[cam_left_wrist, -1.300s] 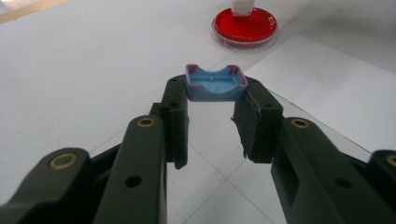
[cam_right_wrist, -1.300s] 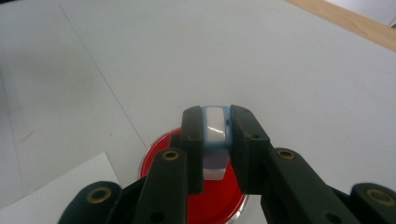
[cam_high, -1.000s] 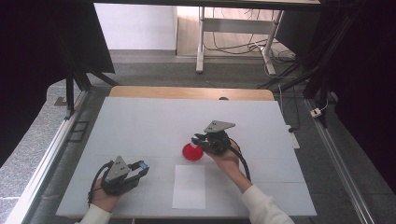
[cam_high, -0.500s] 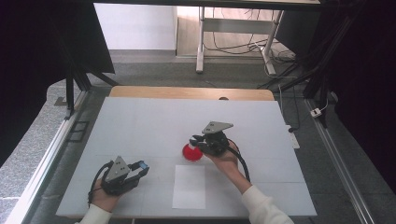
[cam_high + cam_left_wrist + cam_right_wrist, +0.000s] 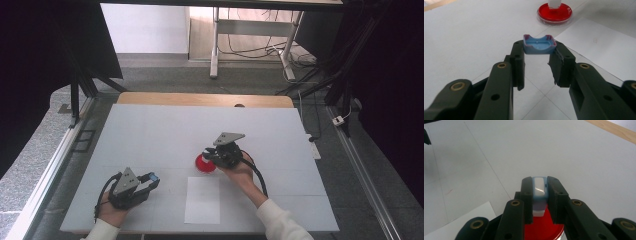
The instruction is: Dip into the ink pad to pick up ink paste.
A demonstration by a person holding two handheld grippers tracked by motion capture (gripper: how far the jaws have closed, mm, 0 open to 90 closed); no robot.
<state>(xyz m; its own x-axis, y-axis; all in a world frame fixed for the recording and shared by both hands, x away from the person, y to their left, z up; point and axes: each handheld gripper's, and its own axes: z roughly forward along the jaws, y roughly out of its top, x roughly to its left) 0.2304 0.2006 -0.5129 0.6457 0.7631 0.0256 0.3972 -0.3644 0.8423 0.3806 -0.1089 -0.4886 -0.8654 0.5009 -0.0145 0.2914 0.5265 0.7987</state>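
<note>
left gripper (image 5: 537, 53) clamps a blue tray-shaped piece (image 5: 539, 44) at its jaw tips. right gripper (image 5: 539, 195) grips a pale blue-white block (image 5: 539, 187) over the red dish (image 5: 544, 230).

No text, label, brand, number or sign can be read. Small white marks on the rim of the red dish (image 5: 554, 12) are too blurred to make out.

Beyond your white counter (image 5: 150, 130) with its wooden far edge (image 5: 205, 99), you see grey floor (image 5: 165, 75), a pale wall (image 5: 145, 30), a metal-legged frame (image 5: 216, 45) trailing cables (image 5: 250, 50), and dark curtains (image 5: 45, 65) on both sides.
</note>
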